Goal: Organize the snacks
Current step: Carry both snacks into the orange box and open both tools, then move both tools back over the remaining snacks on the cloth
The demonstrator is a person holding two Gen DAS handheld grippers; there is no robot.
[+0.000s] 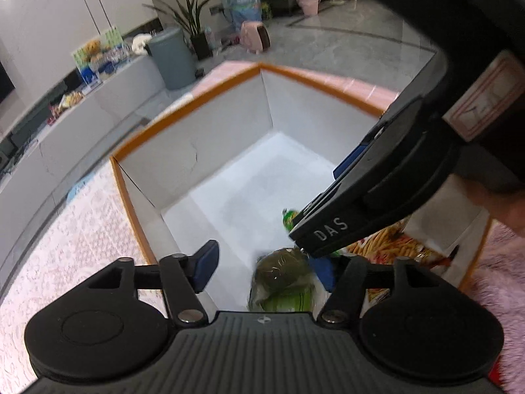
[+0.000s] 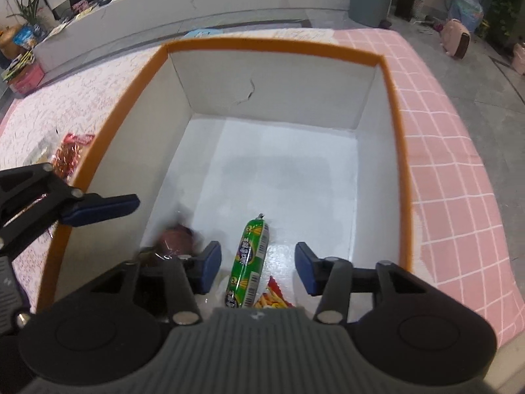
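- Inside the orange-rimmed white box (image 2: 392, 105), which sits on a desk under a pink patterned cloth (image 2: 452, 151), I see a few snacks gathered at the near end; the rest of the white floor is bare.
- A green sausage stick (image 2: 250, 264) lies flat on the box floor, its clipped end pointing toward the far wall.
- My right gripper (image 2: 257, 271) hangs over the box with its blue-padded fingers (image 2: 210, 271) spread wide, one on each side of the sausage stick and not touching it.
- Just to the right of the sausage stick, a red and yellow packet printed with fries (image 2: 274, 298) shows partly from under the gripper body.
- To the left, near the left wall, lies a round brownish snack in clear wrap (image 2: 177, 239); it is blurred.
- From the left wrist view, my left gripper (image 1: 265, 267) is over the near left corner of the box, fingers wide apart and holding nothing; the right finger is mostly hidden behind the other tool.
- Below it lies a dark round snack on a green wrapper (image 1: 282, 279).
- Outside the box, on the cloth at its left, lies a shiny red packet (image 2: 70, 154).
- In the room behind stand a grey bin (image 1: 172, 57) and a potted plant (image 1: 193, 23).
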